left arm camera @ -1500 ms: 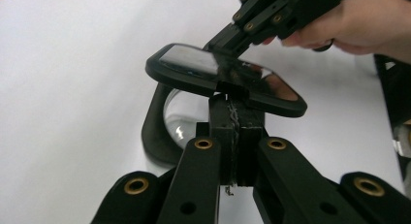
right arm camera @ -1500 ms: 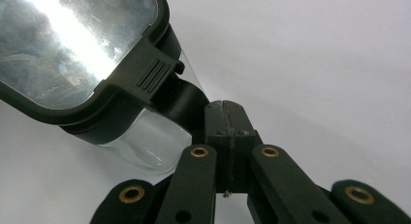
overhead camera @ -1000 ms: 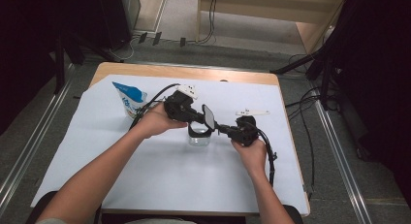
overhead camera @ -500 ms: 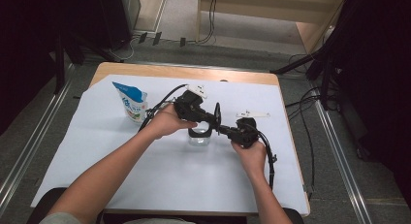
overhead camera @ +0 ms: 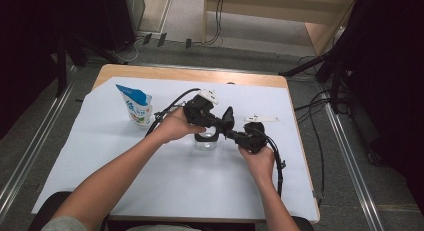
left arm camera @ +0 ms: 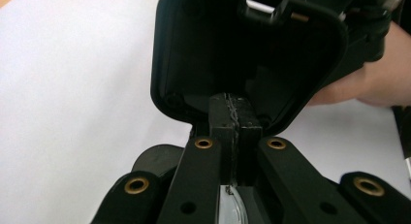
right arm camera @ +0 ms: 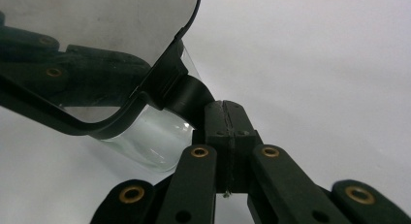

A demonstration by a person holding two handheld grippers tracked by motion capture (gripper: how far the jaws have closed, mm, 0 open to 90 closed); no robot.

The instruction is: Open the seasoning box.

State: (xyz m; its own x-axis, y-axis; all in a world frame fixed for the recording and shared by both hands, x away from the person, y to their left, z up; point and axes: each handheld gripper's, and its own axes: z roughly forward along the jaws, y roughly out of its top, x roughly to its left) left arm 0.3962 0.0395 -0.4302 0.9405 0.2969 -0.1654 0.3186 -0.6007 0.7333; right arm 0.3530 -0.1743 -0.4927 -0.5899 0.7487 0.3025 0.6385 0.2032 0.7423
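On my white-covered bench (overhead camera: 100,186), a blue-and-white pouch (overhead camera: 135,107) stands upright at far left, top pointing up, well apart from the work. At centre, a clear glass jar (overhead camera: 205,142) stands upright, mouth up; I cannot tell what it holds. Its hinged black lid (overhead camera: 227,117) is tipped up on edge above the rim. My left gripper (left arm camera: 231,118) has its jaws together, pinching the lid's edge. My right gripper (right arm camera: 225,118), jaws together too, clamps the lid's hinge tab beside the jar.
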